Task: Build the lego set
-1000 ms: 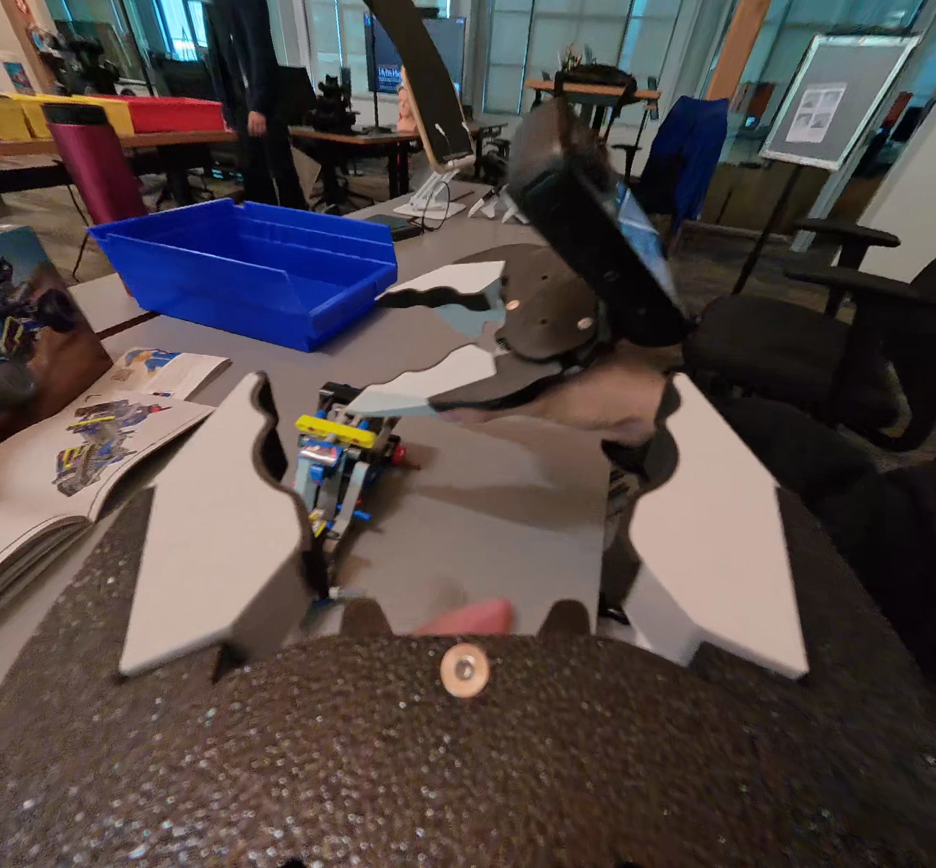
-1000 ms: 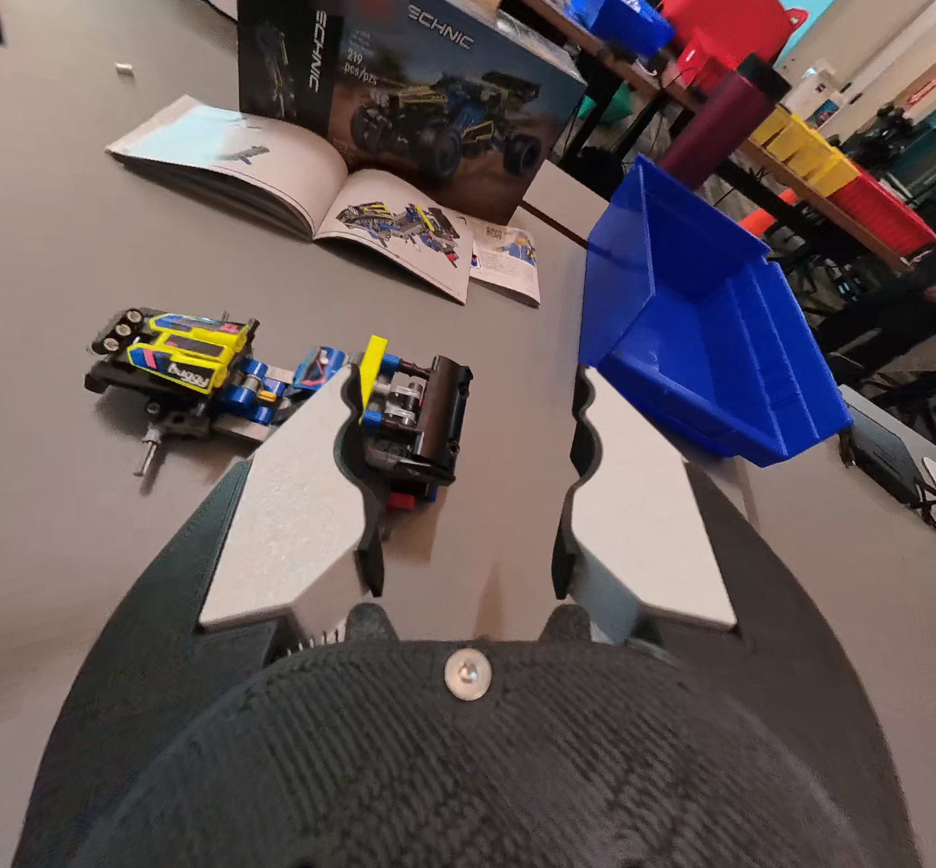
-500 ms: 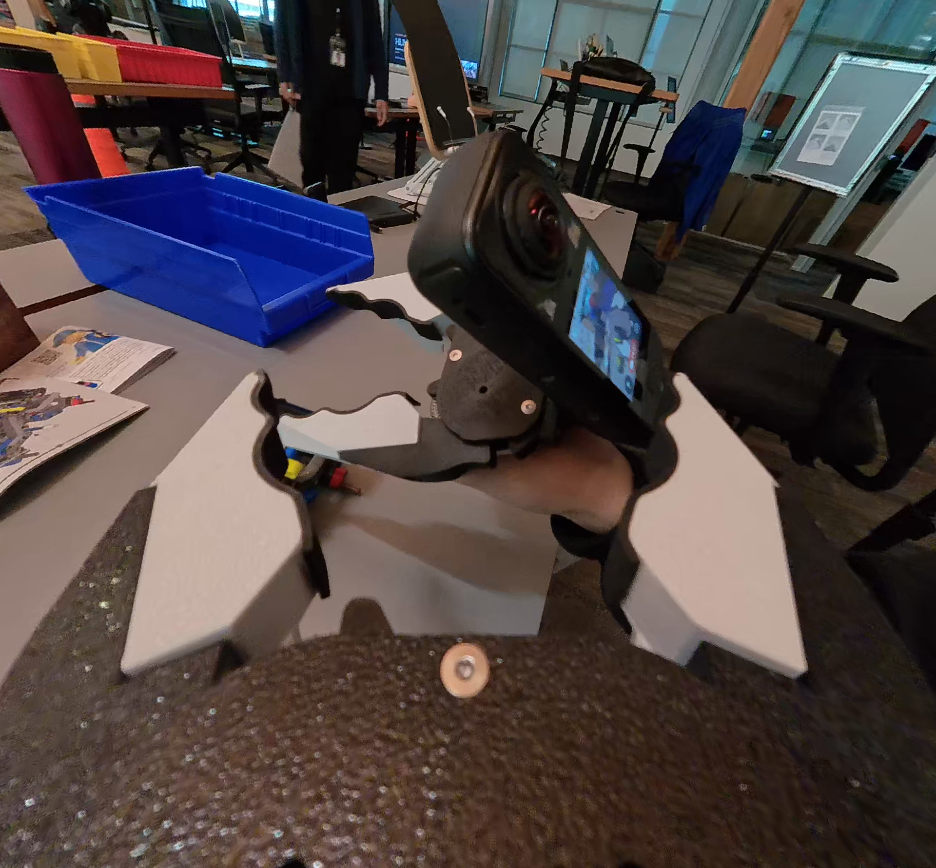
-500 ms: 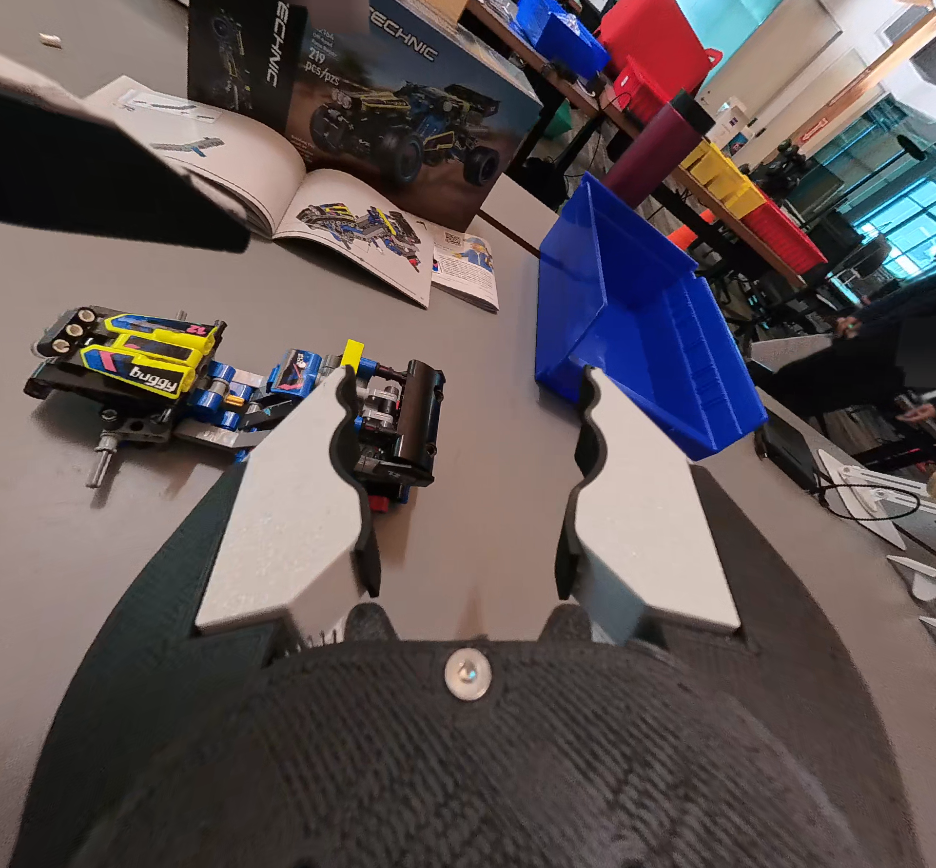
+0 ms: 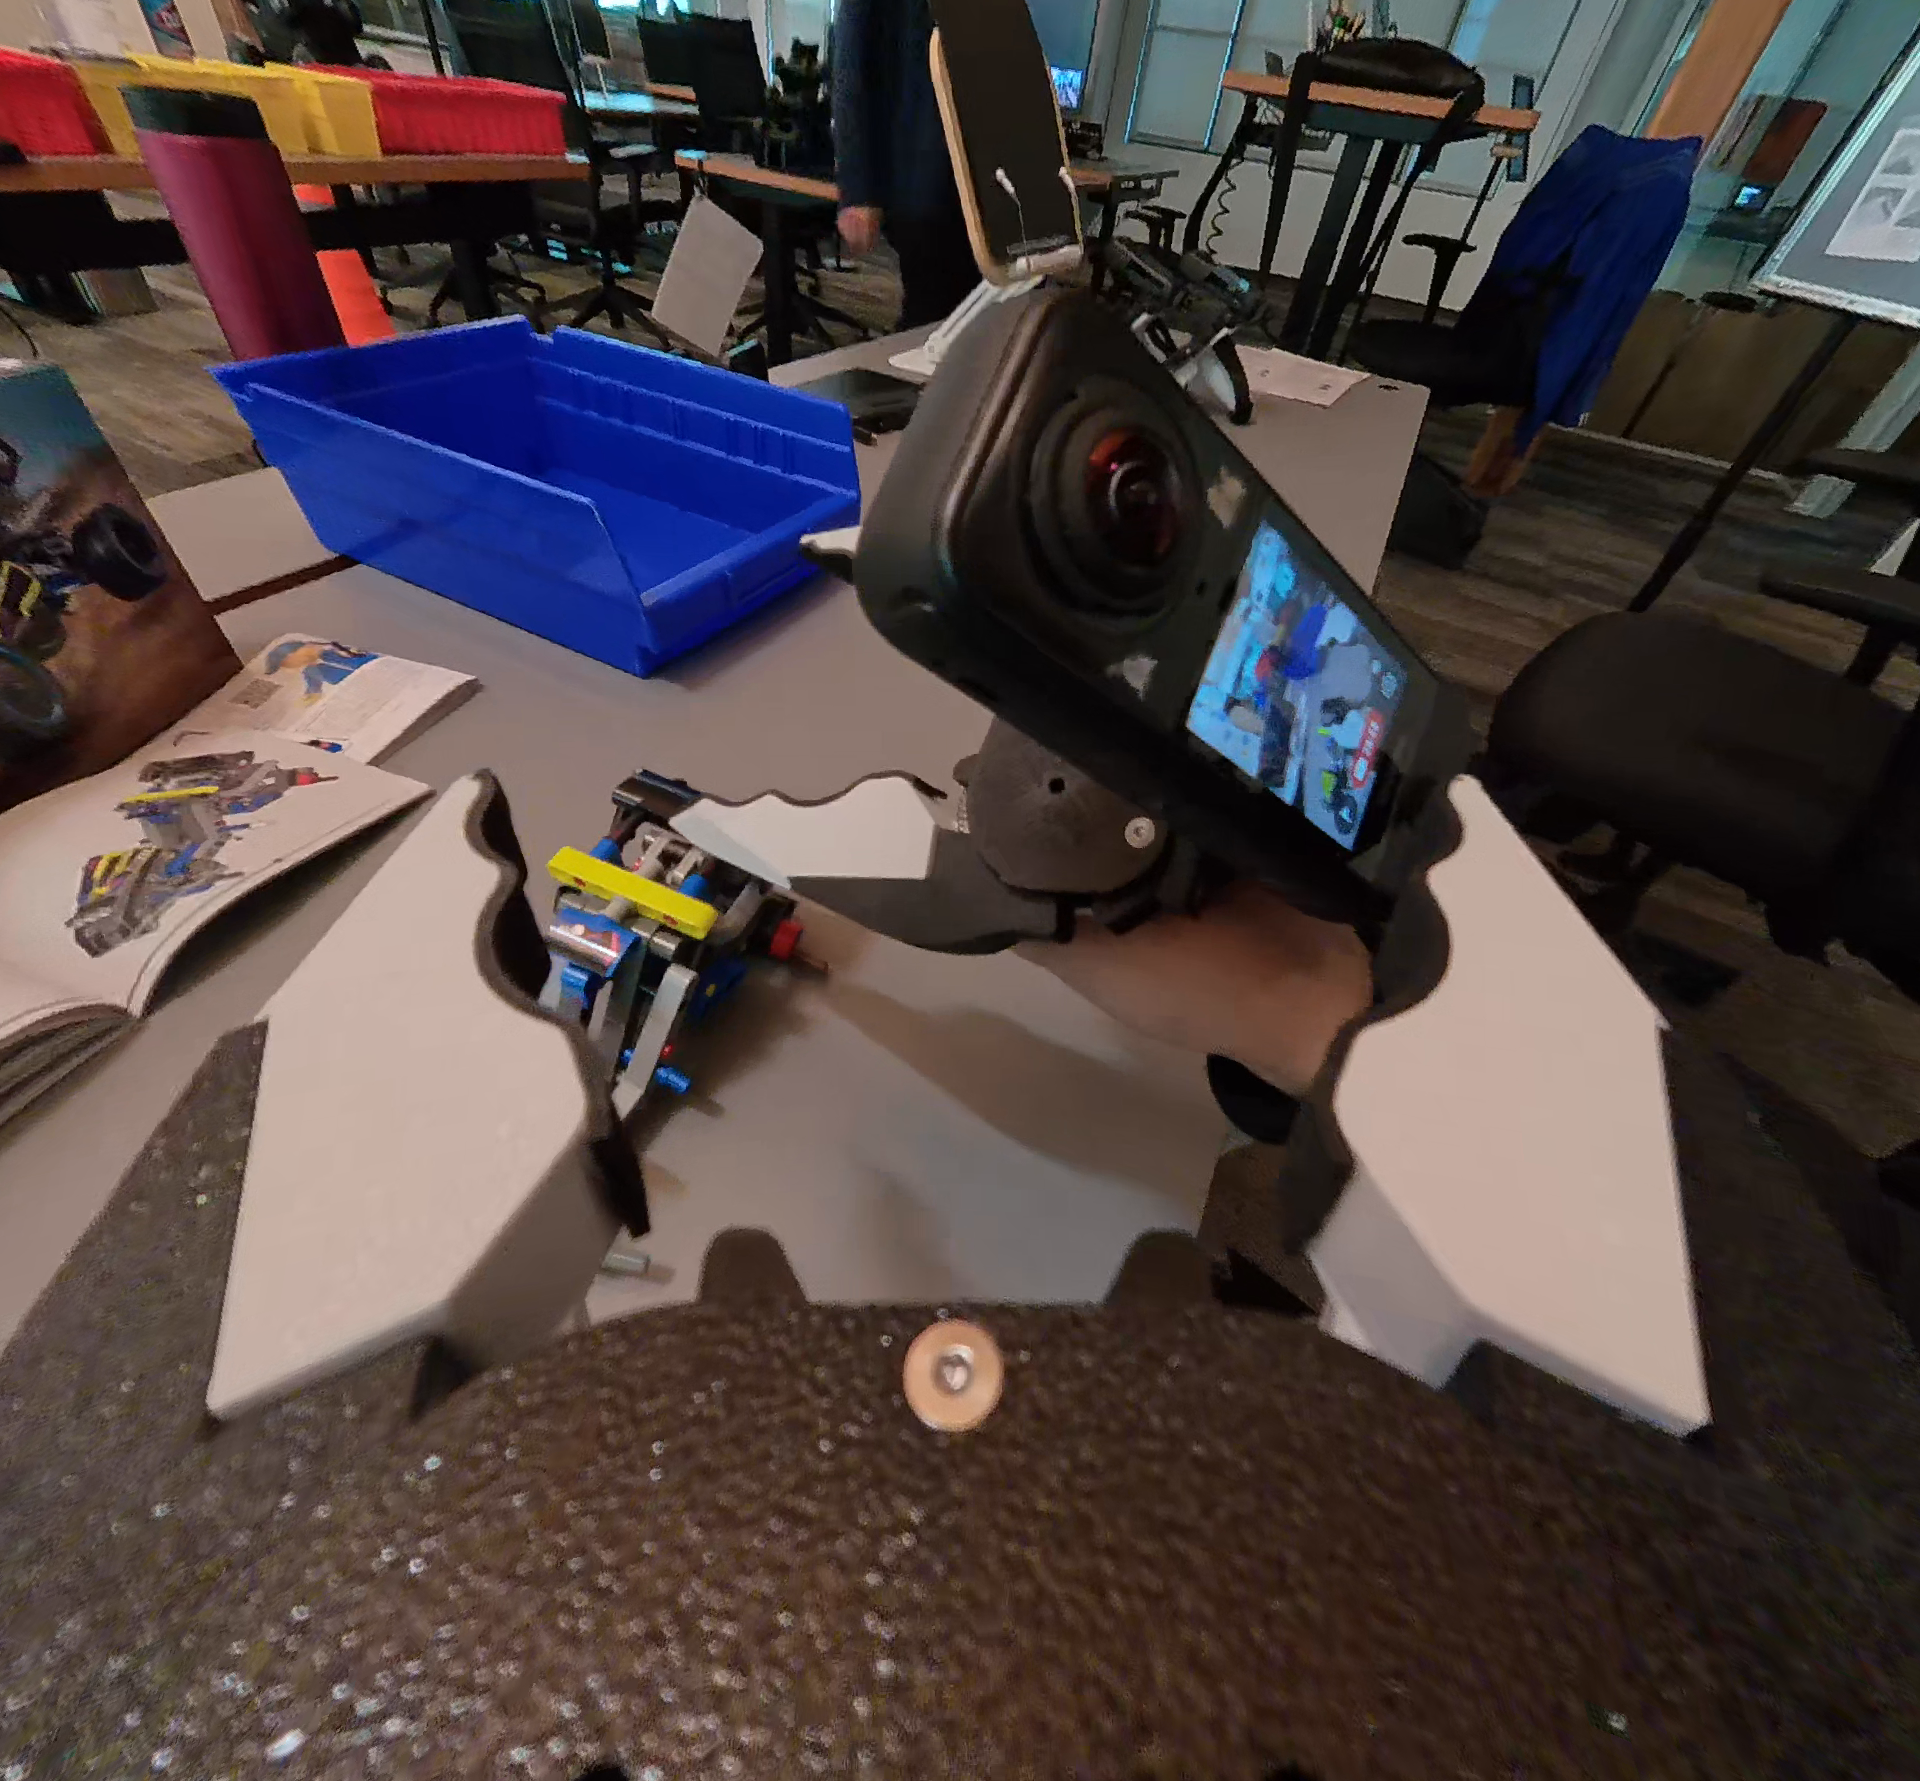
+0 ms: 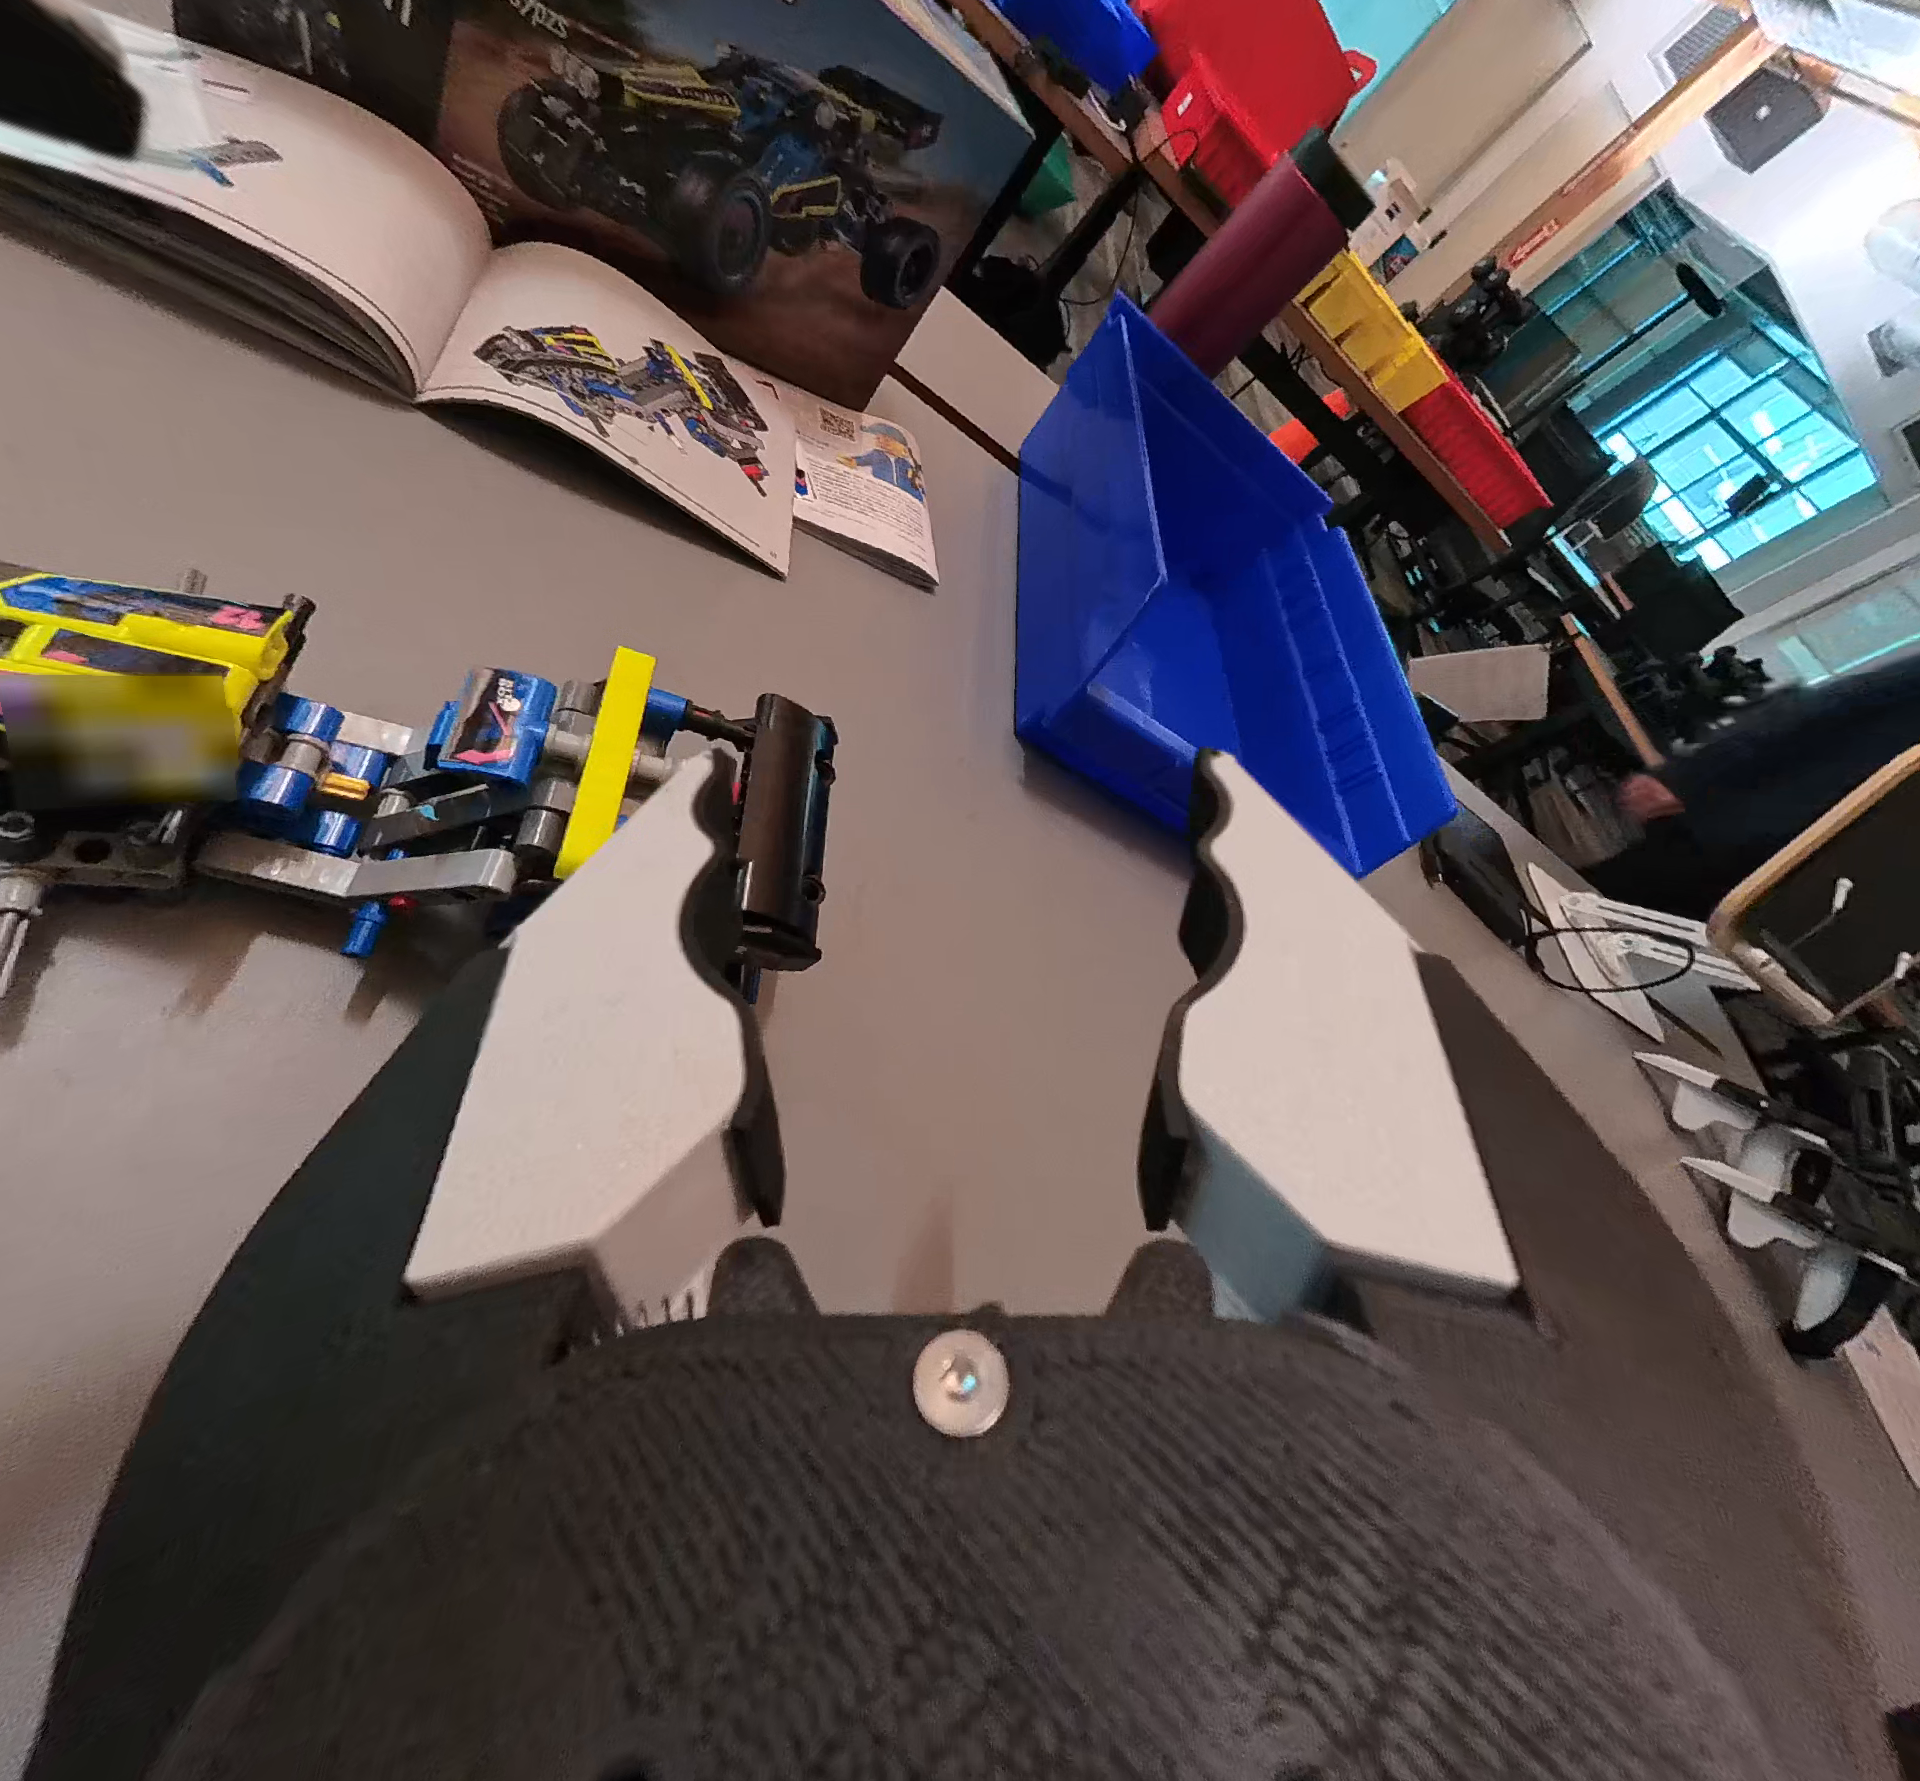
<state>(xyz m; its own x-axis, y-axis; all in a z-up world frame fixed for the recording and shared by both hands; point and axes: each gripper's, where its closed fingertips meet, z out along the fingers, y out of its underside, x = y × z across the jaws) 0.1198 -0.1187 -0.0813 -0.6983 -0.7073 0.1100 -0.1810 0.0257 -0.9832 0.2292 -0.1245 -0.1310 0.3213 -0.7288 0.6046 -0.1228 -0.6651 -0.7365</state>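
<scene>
Left gripper (image 5: 961, 900) jaws spread wider beside toy car (image 5: 644, 931).

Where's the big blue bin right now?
The blue bin sits on the grey table, right of the toy car in the right wrist view, just beyond the open booklet.

Each camera sat behind its own fingers, low and close over the grey table (image 5: 582, 734); both views shared the toy car (image 5: 644, 931), blue bin (image 6: 1247, 671) and open booklet (image 6: 582, 381), seen from facing sides
</scene>
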